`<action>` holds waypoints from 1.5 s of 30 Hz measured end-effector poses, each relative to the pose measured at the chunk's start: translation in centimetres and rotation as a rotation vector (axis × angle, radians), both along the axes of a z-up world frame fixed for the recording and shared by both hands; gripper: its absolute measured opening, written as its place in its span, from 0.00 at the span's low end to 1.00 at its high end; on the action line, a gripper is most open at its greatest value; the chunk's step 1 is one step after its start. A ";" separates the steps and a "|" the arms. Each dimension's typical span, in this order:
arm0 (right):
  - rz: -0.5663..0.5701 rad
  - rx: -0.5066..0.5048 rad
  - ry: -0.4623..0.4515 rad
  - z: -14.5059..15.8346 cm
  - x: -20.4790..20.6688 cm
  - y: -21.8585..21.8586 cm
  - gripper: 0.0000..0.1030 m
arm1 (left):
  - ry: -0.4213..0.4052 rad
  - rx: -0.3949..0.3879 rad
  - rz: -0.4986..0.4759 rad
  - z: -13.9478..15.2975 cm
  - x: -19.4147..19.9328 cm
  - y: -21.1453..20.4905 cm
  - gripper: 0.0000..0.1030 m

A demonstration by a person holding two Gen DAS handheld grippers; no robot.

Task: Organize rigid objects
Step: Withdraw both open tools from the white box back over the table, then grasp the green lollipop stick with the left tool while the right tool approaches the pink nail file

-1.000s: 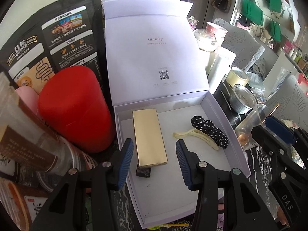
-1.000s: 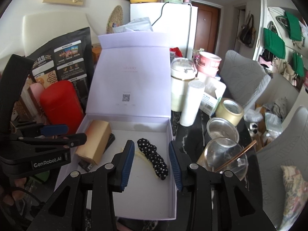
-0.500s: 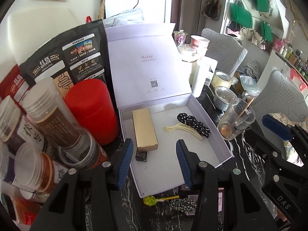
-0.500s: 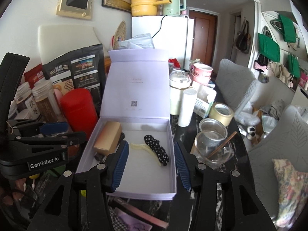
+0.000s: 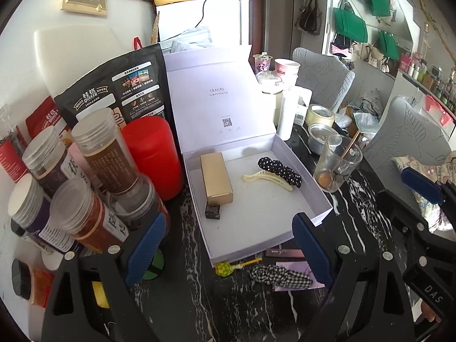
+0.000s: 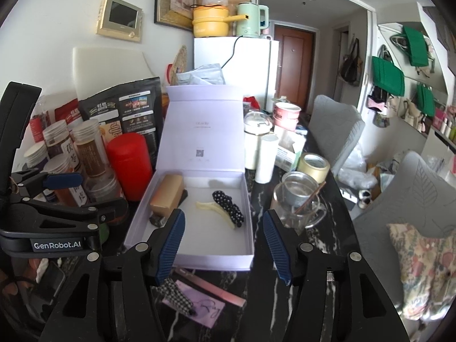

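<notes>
An open lavender box (image 5: 322, 199) (image 6: 196, 262) stands on the dark marble table with its lid upright. Inside lie a gold box (image 5: 216, 181) (image 6: 167, 196), a small black item (image 5: 213, 212), a cream hair clip (image 5: 266, 179) (image 6: 215, 211) and a black dotted scrunchie (image 5: 280, 170) (image 6: 228, 206). In front of the box lie a checked scrunchie (image 5: 278, 276) (image 6: 176, 295), a green-yellow lollipop (image 5: 223, 268) and a pink card (image 6: 203, 303). My left gripper (image 5: 228, 248) is open and empty, above the table before the box. My right gripper (image 6: 223, 245) is open and empty, above the box's front edge.
Left of the box stand a red canister (image 5: 152, 156), several spice jars (image 5: 111, 168) and a black Quaker bag (image 5: 114, 91). Right of it are a glass cup (image 5: 336, 168), a steel cup (image 5: 319, 139), a tape roll (image 5: 320, 115), a white tube (image 5: 286, 114) and grey chairs.
Both grippers have pulled back and up from the box, and their jaws have opened wider. The items in front of the box have come into view. Nothing in the box moved.
</notes>
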State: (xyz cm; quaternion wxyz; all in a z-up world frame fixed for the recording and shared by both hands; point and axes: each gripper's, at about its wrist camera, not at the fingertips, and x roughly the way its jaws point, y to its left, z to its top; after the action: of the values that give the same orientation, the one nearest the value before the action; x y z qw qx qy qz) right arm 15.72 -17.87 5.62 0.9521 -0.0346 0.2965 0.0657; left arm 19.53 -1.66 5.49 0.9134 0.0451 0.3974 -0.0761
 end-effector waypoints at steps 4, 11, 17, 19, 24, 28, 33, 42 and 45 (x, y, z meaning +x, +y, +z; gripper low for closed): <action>-0.009 0.000 0.002 -0.3 -1.2 -0.2 0.56 | -0.020 0.027 -0.005 -0.3 -1.4 0.0 0.89; -0.018 0.014 0.016 -1.6 -3.7 -0.4 0.56 | -0.010 0.009 -0.029 -1.1 -3.7 0.6 0.89; -0.020 0.015 0.025 -2.8 -5.7 -0.2 0.56 | -0.001 0.003 -0.037 -2.1 -5.2 0.9 0.89; -0.017 0.015 0.026 -3.1 -6.2 -0.1 0.56 | 0.002 -0.003 -0.041 -2.5 -5.7 1.0 0.89; -0.008 0.013 0.036 -4.3 -7.1 0.0 0.58 | -0.021 -0.002 -0.053 -3.2 -7.0 1.1 0.89; -0.013 0.022 0.054 -5.6 -7.5 -0.1 0.58 | -0.018 -0.014 -0.079 -4.1 -7.4 1.2 0.89; -0.030 0.045 0.071 -7.3 -7.4 -0.5 0.58 | -0.009 -0.038 -0.107 -6.0 -7.3 1.3 0.89; -0.055 0.061 0.131 -10.3 -5.3 -1.0 0.58 | 0.037 -0.040 -0.110 -9.6 -5.2 1.6 0.89; -0.057 0.068 0.152 -11.2 -4.7 -1.1 0.58 | 0.053 -0.042 -0.097 -10.6 -4.4 2.0 0.89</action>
State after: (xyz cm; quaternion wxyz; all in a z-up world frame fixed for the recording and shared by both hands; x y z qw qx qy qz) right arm 11.06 -18.99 -5.59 0.9290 0.0114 0.3664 0.0509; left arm 15.10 0.34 -5.11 0.8985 0.0433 0.4171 -0.1299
